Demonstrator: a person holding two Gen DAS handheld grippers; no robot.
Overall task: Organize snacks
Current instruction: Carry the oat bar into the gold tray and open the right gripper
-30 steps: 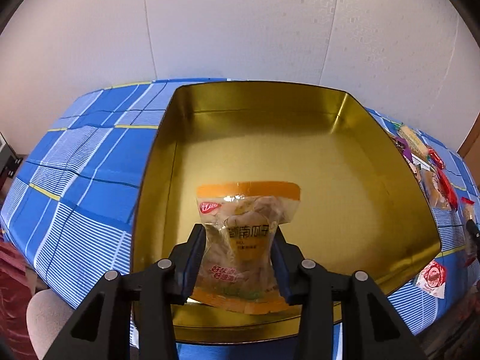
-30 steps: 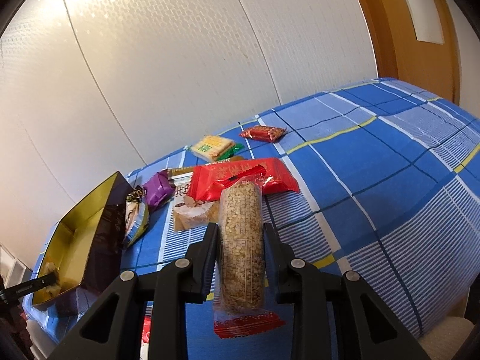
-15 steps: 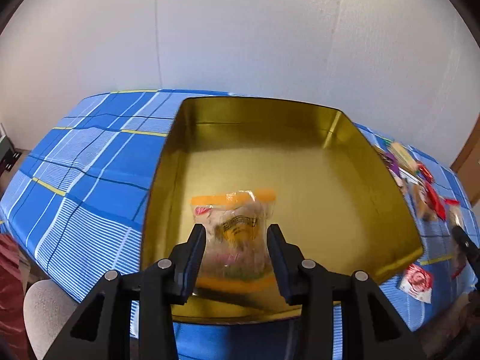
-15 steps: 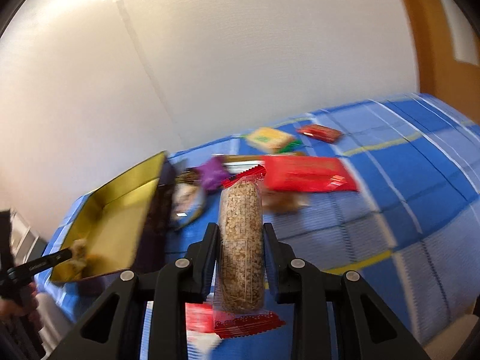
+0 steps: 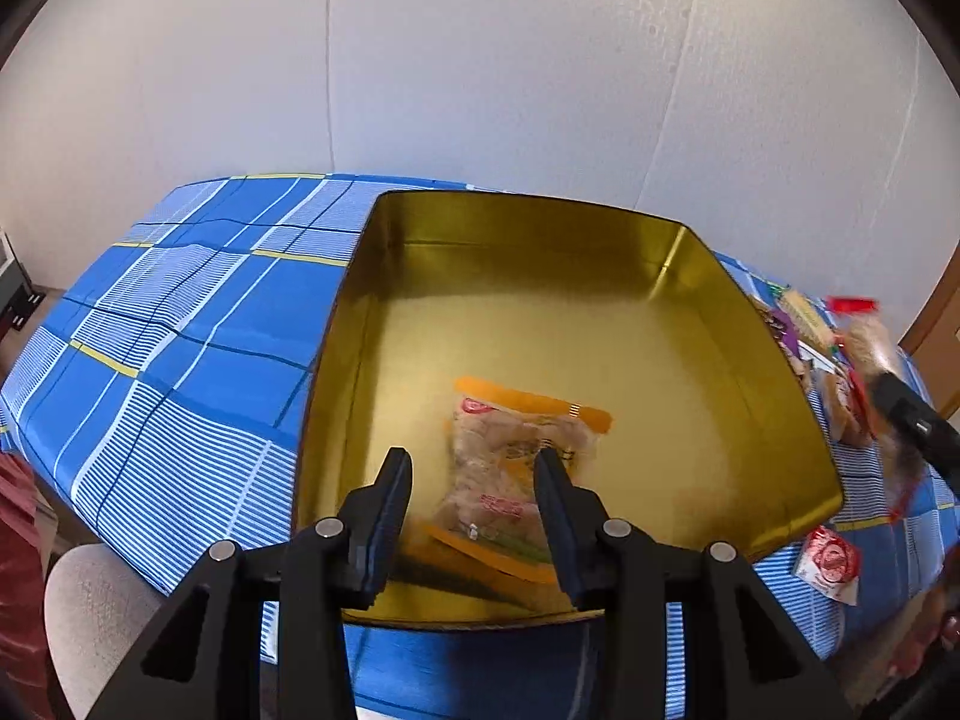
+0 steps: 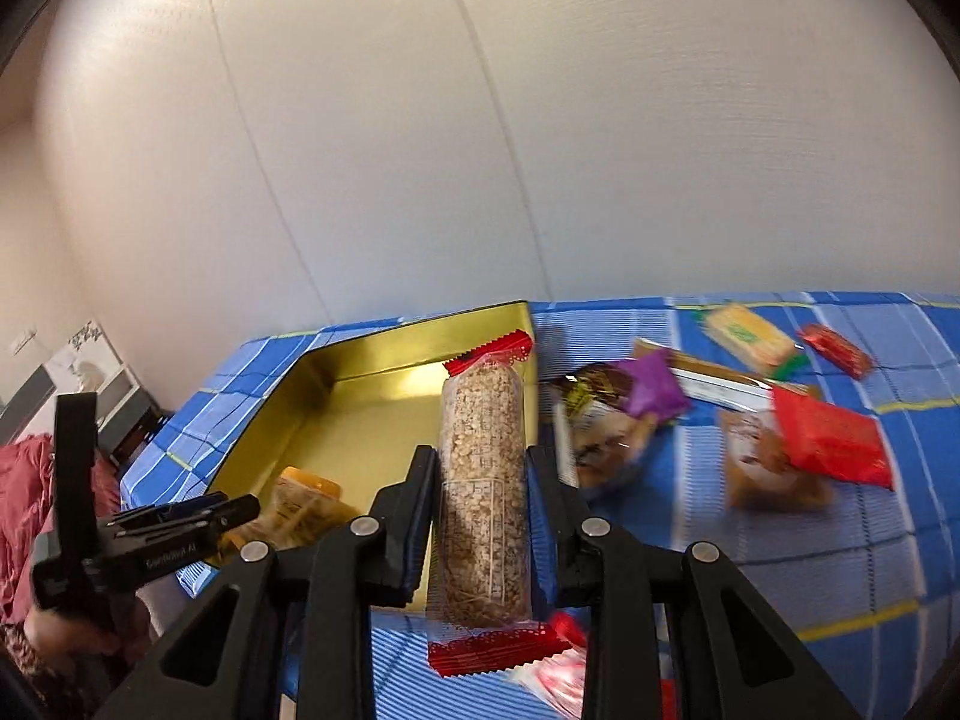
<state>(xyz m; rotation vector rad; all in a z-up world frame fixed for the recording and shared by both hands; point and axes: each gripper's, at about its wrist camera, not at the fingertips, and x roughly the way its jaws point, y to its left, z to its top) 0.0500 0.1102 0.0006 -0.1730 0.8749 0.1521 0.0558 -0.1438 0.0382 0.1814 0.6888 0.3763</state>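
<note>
A gold tin [image 5: 600, 228] stands open on the blue checked cloth. An orange-topped clear snack packet [image 5: 516, 462] lies tilted on its floor. My left gripper [image 5: 474, 480] hangs over the tin's near wall, open. Its left finger stands clear of the packet; the right finger is at the packet's edge. My right gripper [image 6: 480, 480] is shut on a clear-wrapped grain bar [image 6: 483, 480] with red ends, held upright over the tin's [image 6: 372, 348] right side. The right wrist view also shows the left gripper [image 6: 240, 507] and the packet [image 6: 300, 504].
Loose snacks lie right of the tin: a purple packet [image 6: 651, 387], a big red packet [image 6: 828, 444], a yellow cracker pack [image 6: 747, 333], a small red one [image 6: 837, 351]. A red-and-white packet [image 5: 831, 558] lies near the table's front edge. A white wall stands behind.
The orange-topped packet was upright between the left fingers; now it lies tilted on the tin's floor, out of the grip. The right gripper swung left with the grain bar to the tin.
</note>
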